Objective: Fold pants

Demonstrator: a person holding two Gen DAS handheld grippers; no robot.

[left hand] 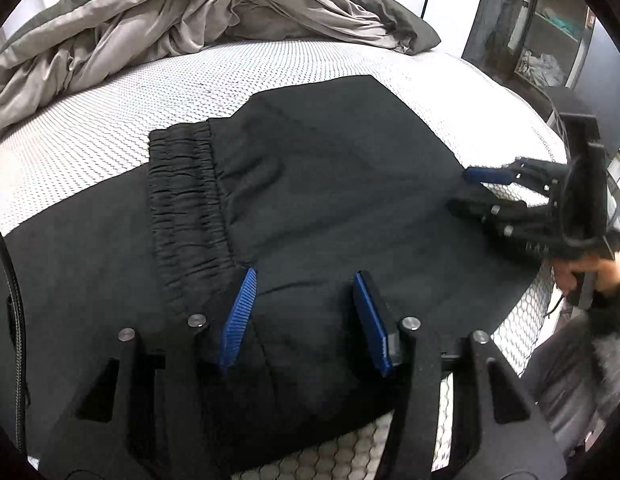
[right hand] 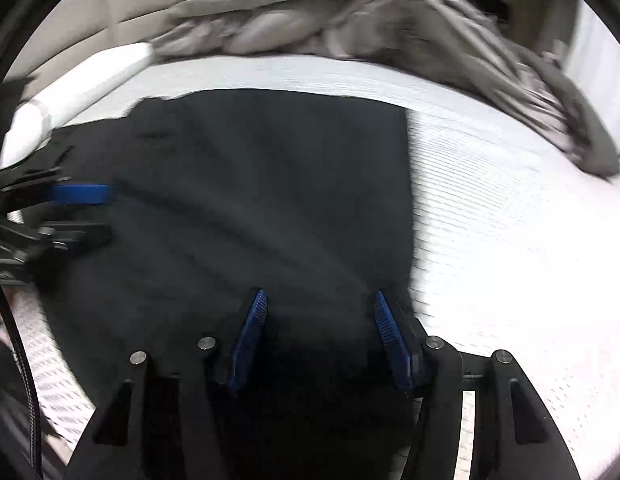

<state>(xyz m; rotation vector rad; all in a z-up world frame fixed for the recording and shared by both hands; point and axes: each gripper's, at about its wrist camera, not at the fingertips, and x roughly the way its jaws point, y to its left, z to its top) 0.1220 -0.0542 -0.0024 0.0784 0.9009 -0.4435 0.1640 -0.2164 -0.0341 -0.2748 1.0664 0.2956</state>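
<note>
Black pants (left hand: pixel 329 168) lie folded on the white mattress (left hand: pixel 90 120), with the elastic waistband (left hand: pixel 190 200) lying across the top layer at the left. My left gripper (left hand: pixel 306 274) stands open over the near edge of the pants, just right of the waistband, and nothing is pinched between its blue pads. My right gripper (left hand: pixel 461 190) is at the right edge of the cloth, open, with its lower finger on the fabric. In the blurred right wrist view the pants (right hand: pixel 250 180) fill the middle. There the right gripper (right hand: pixel 319 294) is open over their near right corner and the left gripper (right hand: pixel 106 214) comes in from the left.
A rumpled grey duvet (left hand: pixel 170 20) is piled along the far side of the bed (right hand: pixel 349 20). A dark shelf unit (left hand: pixel 549 32) stands beyond the bed's right side. A person's hand (left hand: pixel 581 272) holds the right gripper. A black cable (left hand: pixel 14 300) hangs at the left edge.
</note>
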